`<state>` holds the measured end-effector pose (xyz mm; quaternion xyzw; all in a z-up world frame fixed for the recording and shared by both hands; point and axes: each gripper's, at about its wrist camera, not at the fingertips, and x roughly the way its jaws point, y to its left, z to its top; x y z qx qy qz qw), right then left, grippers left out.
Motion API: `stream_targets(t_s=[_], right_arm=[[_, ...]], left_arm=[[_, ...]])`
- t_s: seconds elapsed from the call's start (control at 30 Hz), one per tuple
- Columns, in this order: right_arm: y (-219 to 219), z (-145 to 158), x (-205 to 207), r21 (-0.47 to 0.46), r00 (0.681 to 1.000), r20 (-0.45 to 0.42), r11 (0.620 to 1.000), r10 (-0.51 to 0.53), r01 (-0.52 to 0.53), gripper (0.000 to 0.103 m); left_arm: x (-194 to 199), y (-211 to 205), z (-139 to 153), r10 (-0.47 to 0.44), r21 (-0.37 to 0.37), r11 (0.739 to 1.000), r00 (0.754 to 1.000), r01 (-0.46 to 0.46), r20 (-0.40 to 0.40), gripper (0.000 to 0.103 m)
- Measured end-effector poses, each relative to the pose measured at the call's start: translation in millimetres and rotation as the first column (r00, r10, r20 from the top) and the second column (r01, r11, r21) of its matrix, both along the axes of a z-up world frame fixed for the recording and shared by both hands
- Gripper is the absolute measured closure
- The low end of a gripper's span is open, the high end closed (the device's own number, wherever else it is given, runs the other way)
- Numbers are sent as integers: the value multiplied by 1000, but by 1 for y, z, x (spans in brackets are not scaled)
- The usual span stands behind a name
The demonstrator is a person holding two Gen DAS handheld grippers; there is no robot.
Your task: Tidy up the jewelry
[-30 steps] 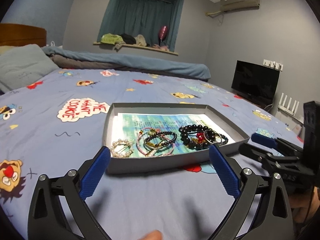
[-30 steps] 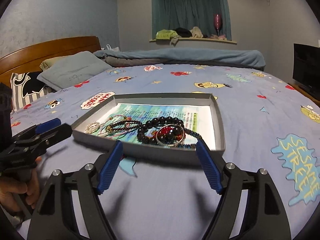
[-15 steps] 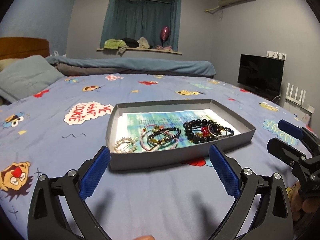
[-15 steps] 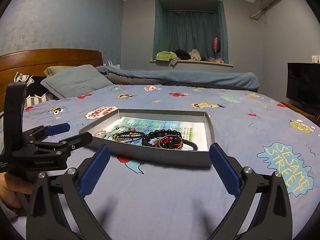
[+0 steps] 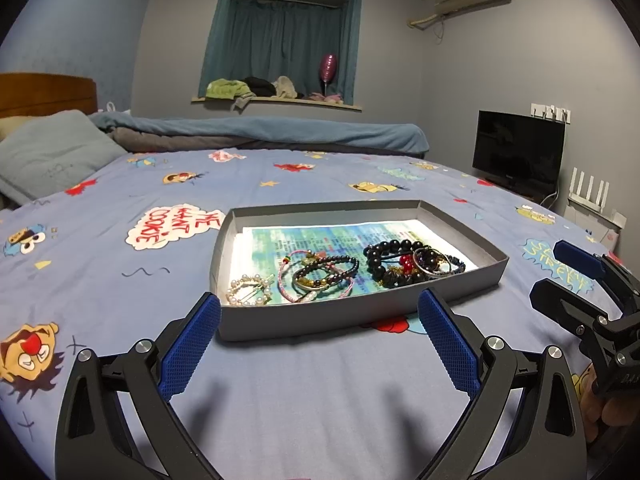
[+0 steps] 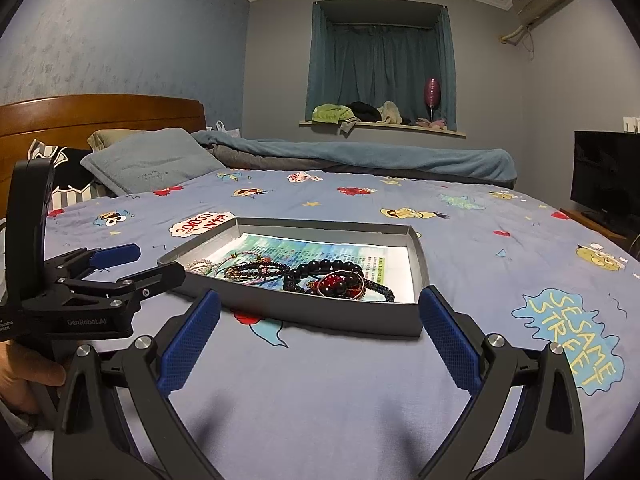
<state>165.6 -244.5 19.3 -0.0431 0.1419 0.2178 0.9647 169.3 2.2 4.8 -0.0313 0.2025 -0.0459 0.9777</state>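
My left gripper (image 5: 319, 338) hangs low over the bed (image 5: 120, 288), jaws spread wide with nothing between the blue ribbed pads. Just ahead of it sits the shallow grey tray (image 5: 320, 320), cardboard by the look of its thin matt walls, lined with a printed blue-green paper sheet (image 5: 320, 240).

All the jewelry I can see lies inside that tray, in 3 loose clusters. At the left corner is a pearl ring piece (image 5: 249, 290), small pale round beads on a gold-toned frame. In the middle is a tangle of thin bracelets (image 5: 320, 276): pink cord, dark small beads, some amber beads, overlapping each other. To the right is a heap with a black bead bracelet (image 5: 390, 249) of large glossy round beads, red glassy beads and a thin metal bangle laid across them.

My judgement: this fits 2 stages. Either the pieces are gathered in the tray and the job is nearly over, or the overlapped piles are waiting to be separated. I cannot tell which.

At far right my right gripper (image 6: 319, 338) also hovers near the tray's front wall, jaws wide apart and holding nothing. The bedsheet is soft cartoon-print cotton, slightly rumpled.
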Motion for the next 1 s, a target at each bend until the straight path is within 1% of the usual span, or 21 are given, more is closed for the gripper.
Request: stream_targets(t_s=[1.0], right_arm=[[-1,-1,2,-4,1000,-7,1000,0,0,5]], left_arm=[[-2,-1,1,-1,1,1000,1000,1,5,5]])
